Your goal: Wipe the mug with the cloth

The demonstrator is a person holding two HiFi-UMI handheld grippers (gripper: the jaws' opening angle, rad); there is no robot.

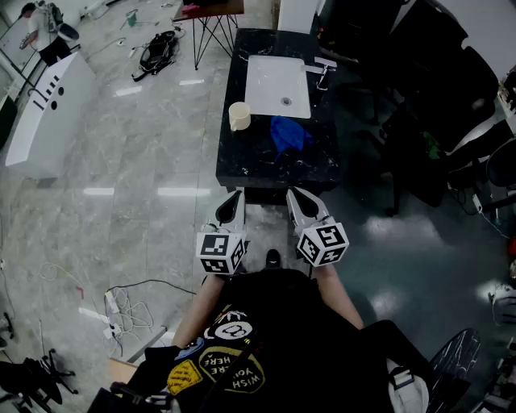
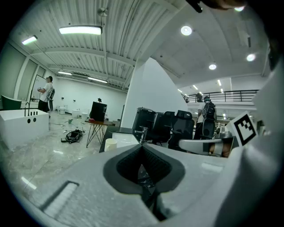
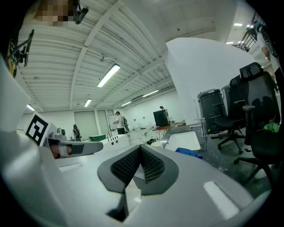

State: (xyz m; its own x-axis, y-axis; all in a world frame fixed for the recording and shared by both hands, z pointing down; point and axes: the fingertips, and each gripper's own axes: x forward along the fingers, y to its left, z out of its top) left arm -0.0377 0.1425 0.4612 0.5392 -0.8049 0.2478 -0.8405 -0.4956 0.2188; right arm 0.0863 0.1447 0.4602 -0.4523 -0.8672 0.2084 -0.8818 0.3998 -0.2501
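A cream mug (image 1: 239, 115) stands on the black counter (image 1: 242, 165), left of the white sink (image 1: 278, 85). A crumpled blue cloth (image 1: 288, 133) lies just right of the mug, in front of the sink. Both grippers hang side by side short of the counter's near edge, apart from both objects. My left gripper (image 1: 234, 198) is shut and holds nothing, and so is my right gripper (image 1: 297, 198). Past the shut left gripper (image 2: 142, 146) the left gripper view shows the mug (image 2: 110, 144). Beyond the shut right gripper (image 3: 141, 148) lie the cloth (image 3: 188, 152) and the mug (image 3: 157, 143).
Dark office chairs (image 1: 435, 97) crowd the counter's right side. A faucet (image 1: 324, 68) stands at the sink's right edge. A white bathtub (image 1: 44, 113) sits far left. Cables (image 1: 121, 306) lie on the floor near my left side, with a bag (image 1: 157, 52) and a small table (image 1: 211, 12) further back.
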